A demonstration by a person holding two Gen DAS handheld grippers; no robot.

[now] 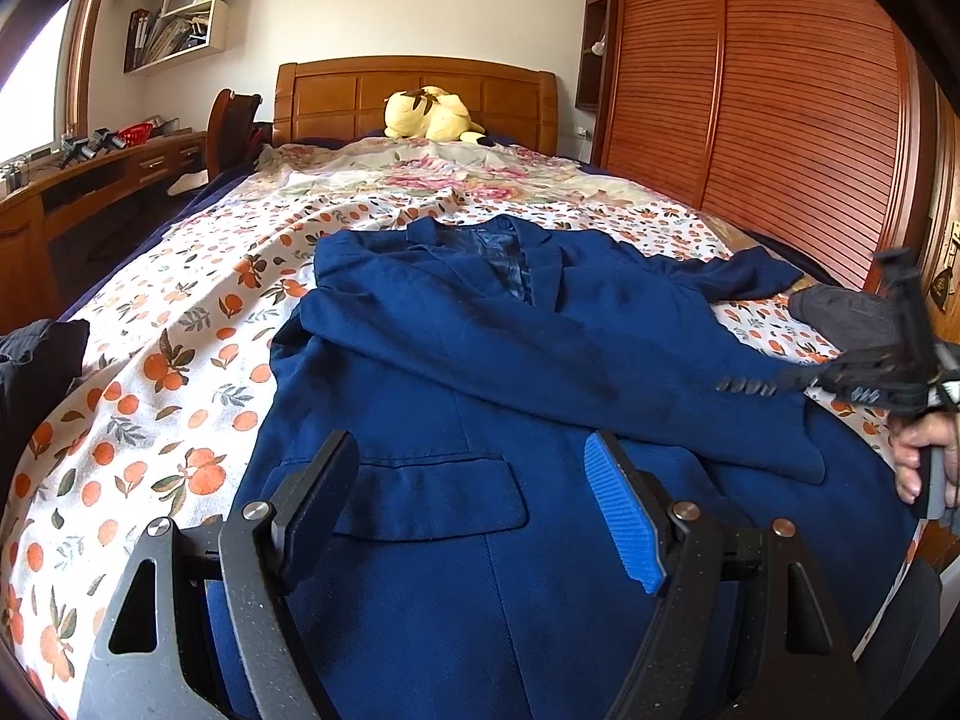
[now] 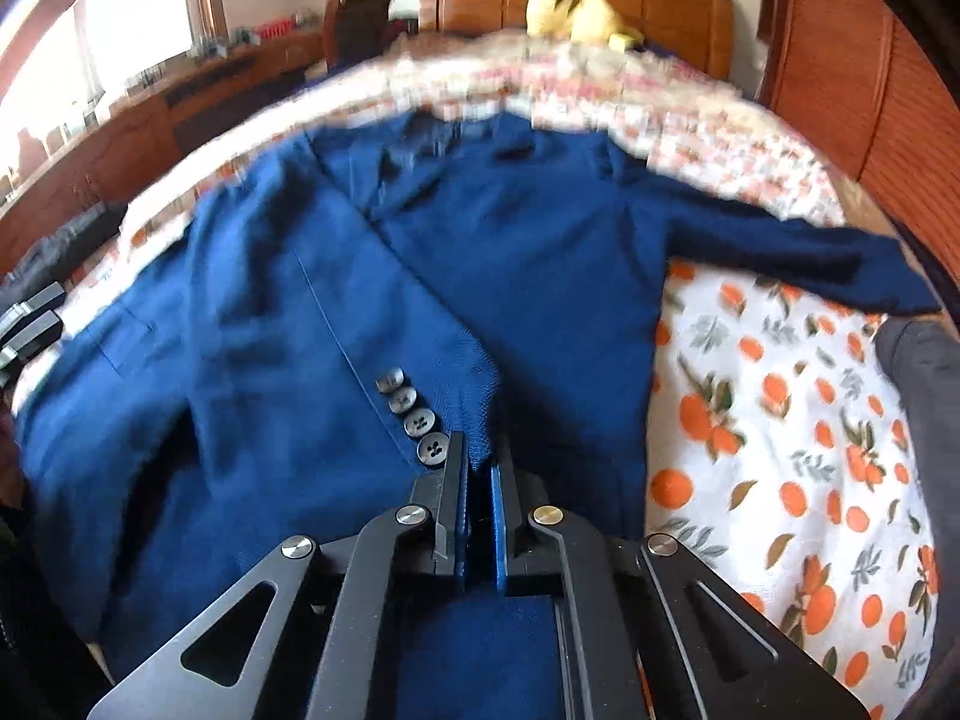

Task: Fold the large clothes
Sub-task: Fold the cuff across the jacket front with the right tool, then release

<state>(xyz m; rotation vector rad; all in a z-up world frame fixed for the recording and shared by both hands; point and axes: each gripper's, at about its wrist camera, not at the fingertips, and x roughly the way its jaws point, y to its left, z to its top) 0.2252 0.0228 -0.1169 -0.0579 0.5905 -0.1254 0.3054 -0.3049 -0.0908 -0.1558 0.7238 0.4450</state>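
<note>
Right gripper (image 2: 479, 480) pinching sleeve cuff (image 2: 462, 420) of blue blazer (image 2: 516, 252); sleeve running toward 11 o'clock. Left gripper (image 1: 474, 498) spread, empty, farther off.

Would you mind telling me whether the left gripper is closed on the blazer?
No, the left gripper stands wide open above the blazer, its pocket flap showing between the fingers untouched.

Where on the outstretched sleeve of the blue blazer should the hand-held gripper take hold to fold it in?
Grip the outstretched sleeve at its cuff end, coming from the bed's wardrobe side. It lies flat and straight on the orange-print sheet, its free end clear of the blazer body. The right hand-held gripper is shut on the folded sleeve's cuff.
</note>
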